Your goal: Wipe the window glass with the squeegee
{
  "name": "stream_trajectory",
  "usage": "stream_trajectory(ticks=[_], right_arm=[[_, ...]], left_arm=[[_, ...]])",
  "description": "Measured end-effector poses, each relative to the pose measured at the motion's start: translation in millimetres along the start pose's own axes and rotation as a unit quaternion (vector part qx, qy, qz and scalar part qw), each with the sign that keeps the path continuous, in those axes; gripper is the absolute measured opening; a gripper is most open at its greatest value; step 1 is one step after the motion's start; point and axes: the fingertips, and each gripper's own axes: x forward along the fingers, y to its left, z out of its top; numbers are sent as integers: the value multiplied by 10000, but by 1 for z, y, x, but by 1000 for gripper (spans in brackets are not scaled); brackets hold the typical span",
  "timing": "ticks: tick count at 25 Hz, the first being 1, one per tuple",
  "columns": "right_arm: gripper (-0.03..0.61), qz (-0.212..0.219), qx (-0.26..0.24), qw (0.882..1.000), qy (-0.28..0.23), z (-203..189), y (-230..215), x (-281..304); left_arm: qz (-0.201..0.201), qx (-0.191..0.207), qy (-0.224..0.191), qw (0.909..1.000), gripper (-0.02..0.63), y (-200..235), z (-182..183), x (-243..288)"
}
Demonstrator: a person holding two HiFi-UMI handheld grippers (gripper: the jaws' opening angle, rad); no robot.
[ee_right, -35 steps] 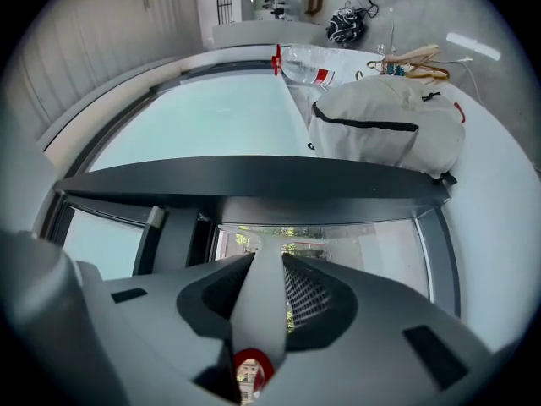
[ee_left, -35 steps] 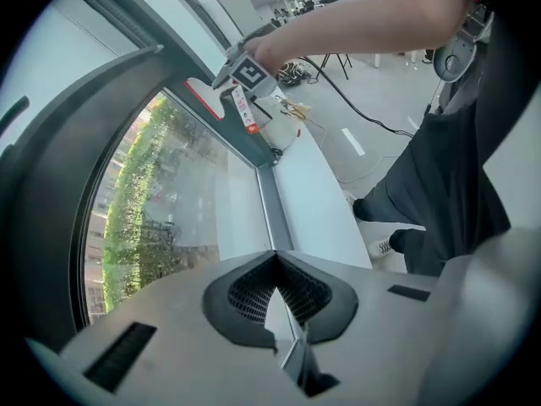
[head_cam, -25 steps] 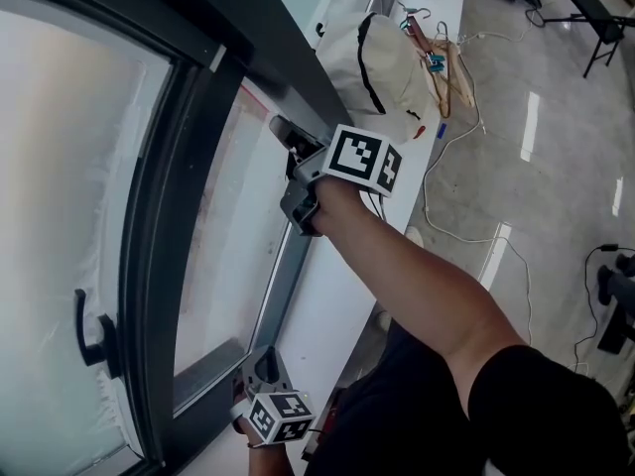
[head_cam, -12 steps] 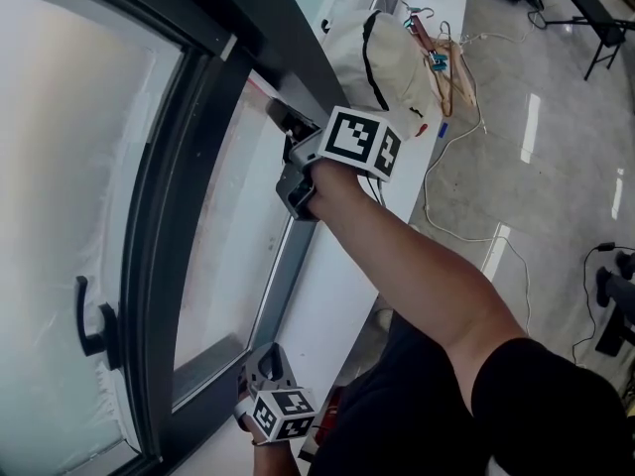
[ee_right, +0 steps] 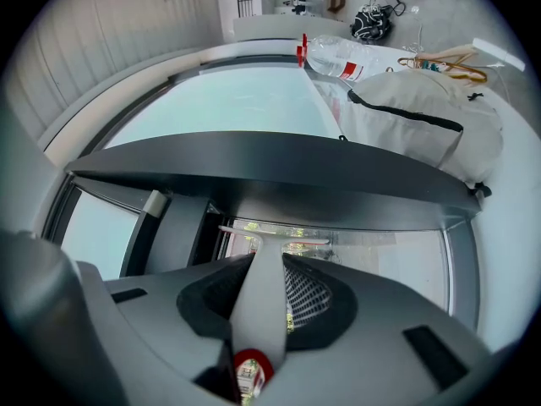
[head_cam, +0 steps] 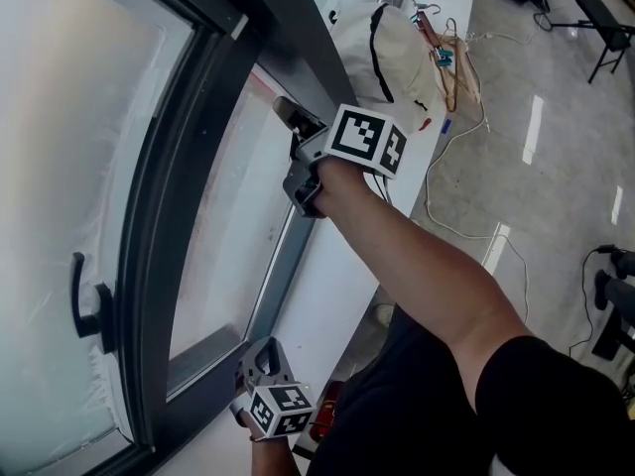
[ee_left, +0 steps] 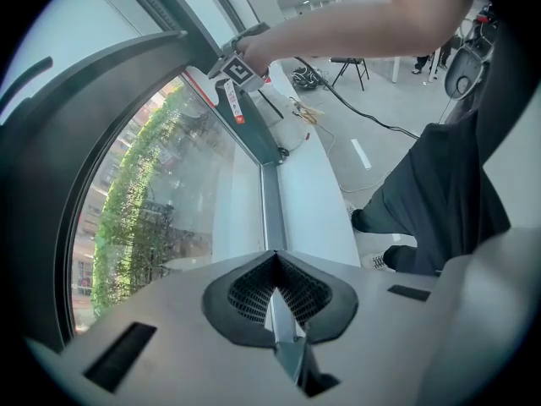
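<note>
Clamping the squeegee (ee_right: 264, 256): right gripper (ee_right: 254, 315).

This looks like a workroom, not a home — the hard grey floor (head_cam: 556, 147) on the right has loose cords (head_cam: 427, 201) lying across it, and a black stand (head_cam: 602, 16) waits at the far end. A big dark-framed window (head_cam: 79, 117) fills the left, beside a long white ledge (head_cam: 327, 296).

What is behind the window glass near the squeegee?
Behind the window glass there are green trees and hazy shapes too blurred to name. The dark frame covers the view farther left, and the squeegee hides a small strip of the pane.
</note>
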Motion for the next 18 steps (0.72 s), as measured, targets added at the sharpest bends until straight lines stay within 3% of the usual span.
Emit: stream_trajectory(ticks=[18], right_arm=[[87, -49, -195, 9979, 623, -102, 18, -29]], left_arm=[[221, -367, -29, 9991, 0, -20, -60, -31]])
